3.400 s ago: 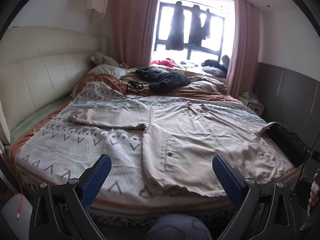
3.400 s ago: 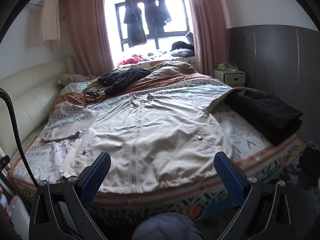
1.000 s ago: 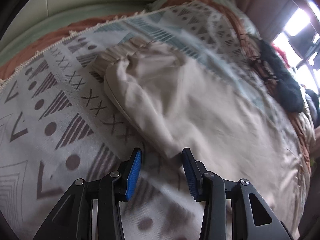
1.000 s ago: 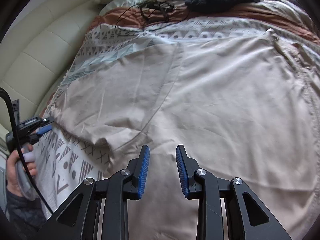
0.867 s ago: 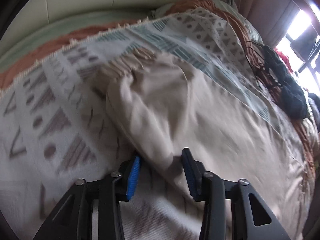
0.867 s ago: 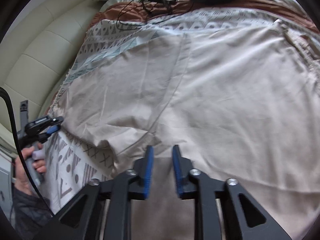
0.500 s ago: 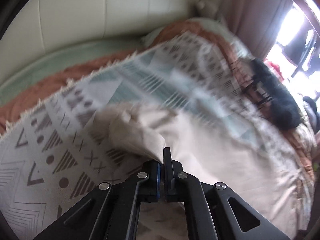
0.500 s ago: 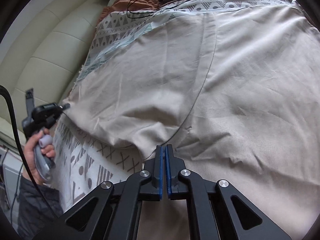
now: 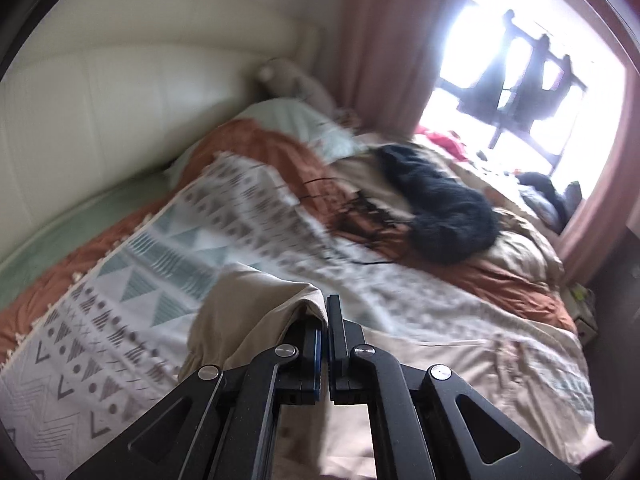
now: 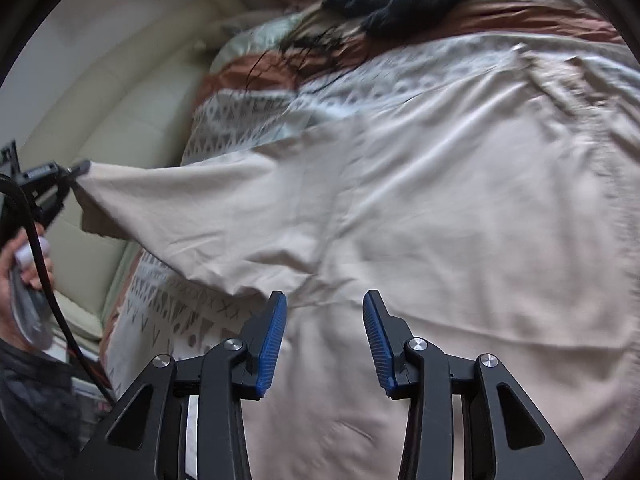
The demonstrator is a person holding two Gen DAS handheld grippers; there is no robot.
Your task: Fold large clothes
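A large beige jacket (image 10: 440,200) lies spread over the patterned blanket (image 10: 224,120) on the bed. Its sleeve (image 9: 248,308) is lifted off the bed, and my left gripper (image 9: 325,312) is shut on the sleeve's end. In the right wrist view the same left gripper (image 10: 76,170) pulls the sleeve (image 10: 200,208) taut up to the left, held by a hand (image 10: 28,264). Above the jacket's body my right gripper (image 10: 325,304) hovers with its jaws opening. The cloth lies below its blue pads (image 10: 272,332), and nothing is pinched between them.
A black knitted garment (image 9: 440,216) and dark cables (image 9: 368,216) lie on the rust-brown duvet (image 9: 500,280) beyond the jacket. A cream padded headboard (image 9: 100,100) runs along the left. Pink curtains (image 9: 384,40) frame a bright window (image 9: 520,60) with hanging clothes.
My left gripper closed on the sleeve end and lifted it high off the bed. My right gripper pinched shut over the jacket, then spread apart and drew back a little.
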